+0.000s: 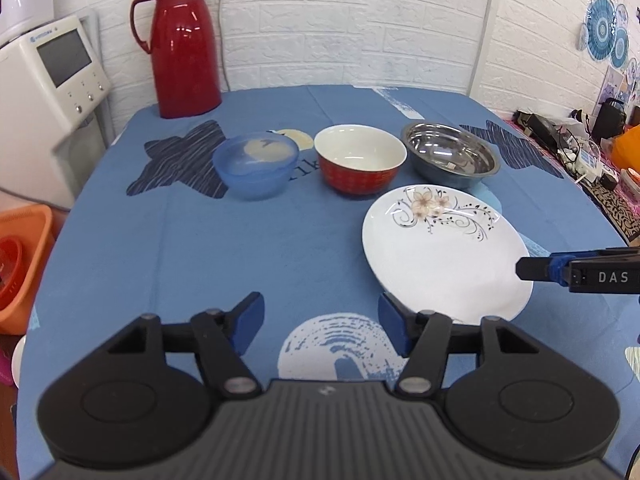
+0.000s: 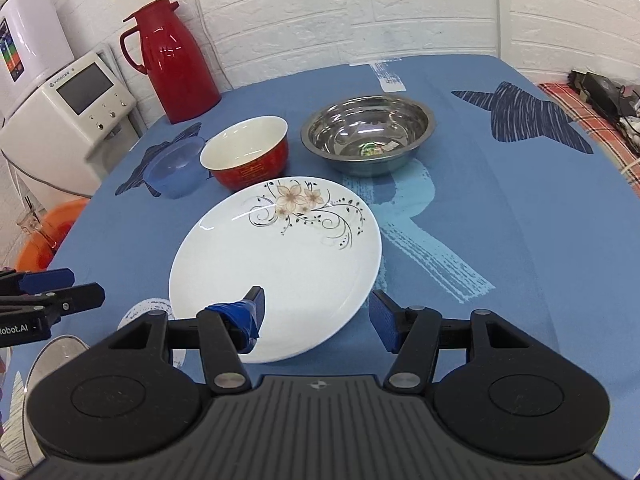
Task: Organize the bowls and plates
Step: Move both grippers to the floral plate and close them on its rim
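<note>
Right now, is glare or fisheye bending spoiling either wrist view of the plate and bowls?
Left wrist view: white plate looks washed out toward its near rim, and the table edges curve. Right wrist view: one thin glare streak on the plate, bright reflections inside the steel bowl, dishes otherwise sharp; walls bow at the edges.

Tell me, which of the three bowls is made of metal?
The shiny steel bowl, rightmost in the row; the middle bowl is red, the left one translucent blue.

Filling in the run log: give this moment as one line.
stage: reaching for floral plate | right tool: open, over plate's near rim | left tool: open, empty | three bowls unstacked
</note>
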`<move>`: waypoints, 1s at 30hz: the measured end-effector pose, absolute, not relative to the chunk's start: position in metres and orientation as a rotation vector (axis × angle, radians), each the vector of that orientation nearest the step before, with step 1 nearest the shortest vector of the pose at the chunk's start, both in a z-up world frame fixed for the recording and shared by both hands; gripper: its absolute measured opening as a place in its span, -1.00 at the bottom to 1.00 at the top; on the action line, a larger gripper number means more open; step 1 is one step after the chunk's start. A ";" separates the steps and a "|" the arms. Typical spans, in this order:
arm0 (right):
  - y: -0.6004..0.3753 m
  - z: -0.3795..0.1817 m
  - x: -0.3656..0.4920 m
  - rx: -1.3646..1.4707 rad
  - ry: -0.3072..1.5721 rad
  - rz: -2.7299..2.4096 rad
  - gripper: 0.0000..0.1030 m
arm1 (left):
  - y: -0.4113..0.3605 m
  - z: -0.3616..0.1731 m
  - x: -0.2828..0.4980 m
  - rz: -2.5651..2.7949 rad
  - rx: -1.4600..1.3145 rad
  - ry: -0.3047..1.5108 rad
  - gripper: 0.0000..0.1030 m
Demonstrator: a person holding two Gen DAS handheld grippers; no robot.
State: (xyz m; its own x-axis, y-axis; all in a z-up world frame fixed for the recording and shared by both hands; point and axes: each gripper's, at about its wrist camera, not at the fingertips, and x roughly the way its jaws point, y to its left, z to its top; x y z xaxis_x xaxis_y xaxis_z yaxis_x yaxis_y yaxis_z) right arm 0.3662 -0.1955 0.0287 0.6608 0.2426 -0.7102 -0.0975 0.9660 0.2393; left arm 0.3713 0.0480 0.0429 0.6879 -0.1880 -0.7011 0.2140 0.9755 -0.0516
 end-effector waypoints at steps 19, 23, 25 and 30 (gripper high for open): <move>-0.217 0.016 0.412 0.204 0.769 0.298 -0.14 | 0.000 0.009 0.457 -0.300 -0.043 0.982 0.20; -0.215 0.017 0.415 0.125 0.794 0.261 -0.13 | 0.001 0.004 0.462 -0.292 -0.043 0.986 0.20; -0.214 0.012 0.420 0.100 0.824 0.231 -0.13 | -0.001 0.001 0.465 -0.292 -0.030 0.989 0.20; -0.208 -0.005 0.435 0.119 0.902 0.241 -0.12 | -0.008 -0.006 0.472 -0.306 -0.022 1.003 0.20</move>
